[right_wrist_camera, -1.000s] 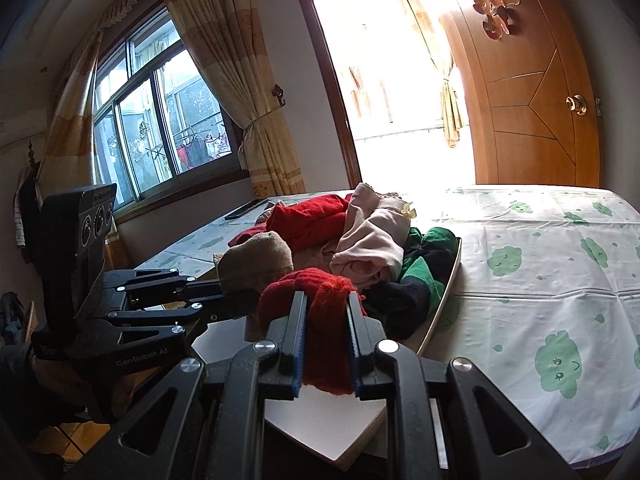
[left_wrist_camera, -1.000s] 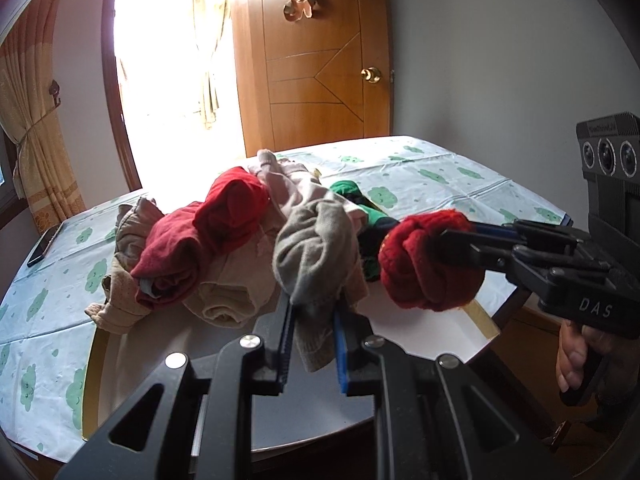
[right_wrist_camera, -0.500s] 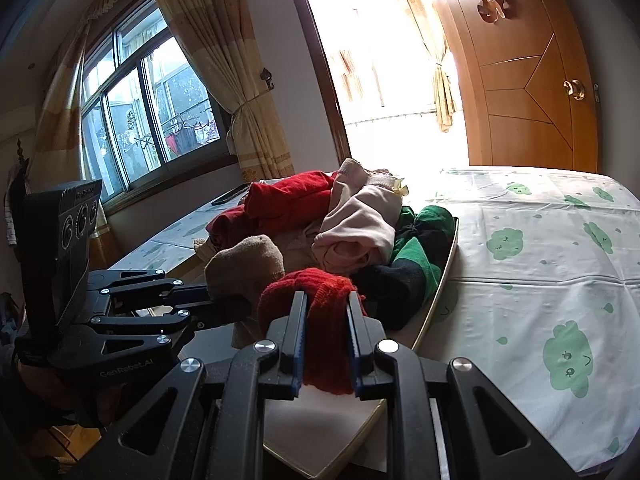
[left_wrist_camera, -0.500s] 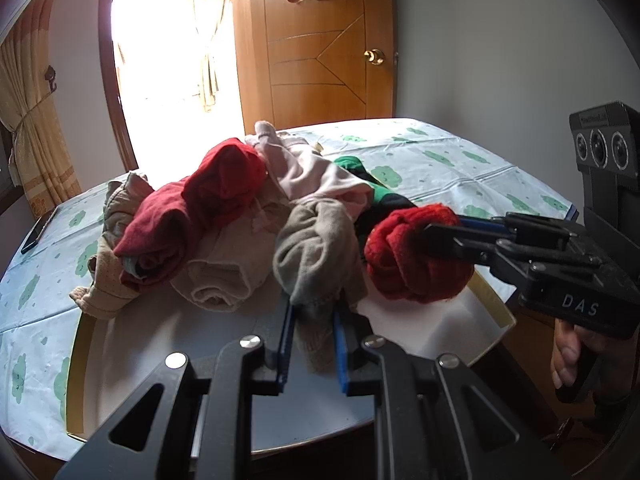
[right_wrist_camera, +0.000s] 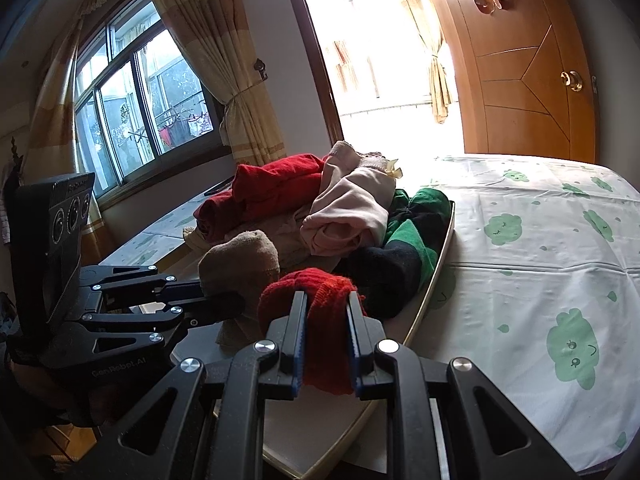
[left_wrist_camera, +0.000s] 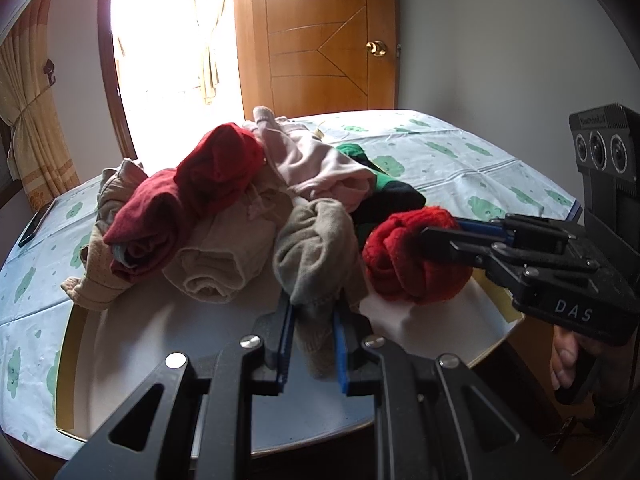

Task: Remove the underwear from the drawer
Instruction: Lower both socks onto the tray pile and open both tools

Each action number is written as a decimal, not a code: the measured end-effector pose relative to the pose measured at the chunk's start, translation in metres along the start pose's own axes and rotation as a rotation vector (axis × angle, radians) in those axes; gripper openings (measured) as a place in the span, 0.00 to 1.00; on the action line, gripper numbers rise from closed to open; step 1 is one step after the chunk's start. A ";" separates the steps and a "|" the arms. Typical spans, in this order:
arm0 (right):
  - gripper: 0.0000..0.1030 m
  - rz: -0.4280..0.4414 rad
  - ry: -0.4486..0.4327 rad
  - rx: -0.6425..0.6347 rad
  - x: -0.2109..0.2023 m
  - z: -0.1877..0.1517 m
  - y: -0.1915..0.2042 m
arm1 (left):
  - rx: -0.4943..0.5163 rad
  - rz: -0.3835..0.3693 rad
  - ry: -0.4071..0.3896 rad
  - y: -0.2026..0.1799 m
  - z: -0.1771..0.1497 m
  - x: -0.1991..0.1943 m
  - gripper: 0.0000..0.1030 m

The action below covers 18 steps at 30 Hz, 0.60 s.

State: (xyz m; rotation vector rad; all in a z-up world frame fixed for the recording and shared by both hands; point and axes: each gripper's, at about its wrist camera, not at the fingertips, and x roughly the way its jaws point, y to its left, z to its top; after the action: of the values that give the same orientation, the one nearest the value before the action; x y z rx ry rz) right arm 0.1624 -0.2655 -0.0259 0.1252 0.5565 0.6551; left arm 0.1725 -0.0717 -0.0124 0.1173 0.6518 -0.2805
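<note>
A pile of rolled clothes (left_wrist_camera: 224, 208) lies on a flat white drawer tray (left_wrist_camera: 160, 340) on the table. My left gripper (left_wrist_camera: 311, 310) is shut on a grey-tan rolled garment (left_wrist_camera: 316, 248) at the pile's near edge, just above the tray. To its right, my right gripper (left_wrist_camera: 430, 236) is shut on a red knitted bundle (left_wrist_camera: 400, 264). In the right wrist view the red bundle (right_wrist_camera: 312, 284) sits between the right gripper's (right_wrist_camera: 326, 308) blue pads. There the left gripper (right_wrist_camera: 230, 304) reaches in from the left with the tan garment (right_wrist_camera: 244, 256).
The table carries a white cloth with green cloud prints (right_wrist_camera: 540, 264). A dark phone (left_wrist_camera: 34, 224) lies at its far left edge. Behind stand a wooden door (left_wrist_camera: 320, 40), a bright doorway and a curtained window (right_wrist_camera: 140, 104). A person's hand (left_wrist_camera: 568, 360) grips the right handle.
The right gripper has sunk a little toward the tray with the red bundle in it. The left gripper has barely moved. Both grips are unchanged.
</note>
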 end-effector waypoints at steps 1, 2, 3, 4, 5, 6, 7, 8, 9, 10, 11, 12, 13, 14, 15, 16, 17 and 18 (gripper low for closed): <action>0.19 0.001 0.002 0.001 0.001 -0.001 0.000 | 0.002 0.001 0.001 0.000 0.000 0.001 0.15; 0.19 0.000 0.005 0.001 0.001 -0.001 0.000 | 0.003 0.002 0.005 0.000 -0.001 0.002 0.15; 0.20 -0.002 0.008 0.001 0.002 -0.002 0.000 | 0.003 0.003 0.009 0.000 -0.001 0.003 0.15; 0.20 -0.004 0.012 0.001 0.003 -0.002 -0.001 | 0.001 0.005 0.013 0.001 -0.001 0.004 0.15; 0.20 -0.007 0.015 0.003 0.004 -0.003 -0.001 | -0.003 0.005 0.015 0.002 -0.002 0.005 0.15; 0.20 -0.007 0.015 0.005 0.005 -0.003 -0.001 | -0.006 0.002 0.017 0.002 -0.002 0.006 0.15; 0.20 -0.006 0.014 0.007 0.004 -0.003 -0.001 | -0.006 0.002 0.018 0.003 -0.002 0.006 0.15; 0.20 -0.006 0.014 0.007 0.004 -0.003 -0.001 | -0.006 0.003 0.020 0.003 -0.002 0.007 0.15; 0.20 -0.006 0.015 0.006 0.004 -0.003 -0.001 | -0.007 0.003 0.021 0.003 -0.002 0.008 0.15; 0.20 -0.007 0.016 0.004 0.004 -0.004 0.000 | -0.008 0.004 0.023 0.004 -0.003 0.008 0.16; 0.20 -0.009 0.017 0.000 0.004 -0.004 0.000 | -0.011 0.003 0.024 0.004 -0.003 0.009 0.16; 0.20 -0.012 0.017 -0.004 0.004 -0.005 0.001 | -0.012 0.004 0.025 0.005 -0.004 0.009 0.16; 0.20 -0.013 0.017 -0.006 0.003 -0.006 0.001 | -0.011 0.005 0.026 0.005 -0.005 0.009 0.17; 0.20 -0.012 0.017 -0.007 0.003 -0.006 0.001 | -0.011 0.005 0.028 0.005 -0.006 0.010 0.17; 0.20 -0.013 0.018 -0.007 0.003 -0.007 0.001 | -0.012 0.006 0.029 0.006 -0.006 0.011 0.18; 0.21 -0.014 0.020 -0.008 0.003 -0.007 0.002 | -0.014 0.010 0.029 0.006 -0.006 0.011 0.23; 0.22 -0.017 0.021 -0.009 0.003 -0.007 0.002 | -0.016 0.008 0.027 0.006 -0.006 0.011 0.24; 0.25 -0.018 0.022 -0.009 0.003 -0.007 0.002 | -0.018 0.008 0.025 0.006 -0.006 0.010 0.24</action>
State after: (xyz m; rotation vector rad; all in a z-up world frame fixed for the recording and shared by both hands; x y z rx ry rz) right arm 0.1599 -0.2627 -0.0330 0.1049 0.5748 0.6422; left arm 0.1786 -0.0674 -0.0232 0.1065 0.6779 -0.2657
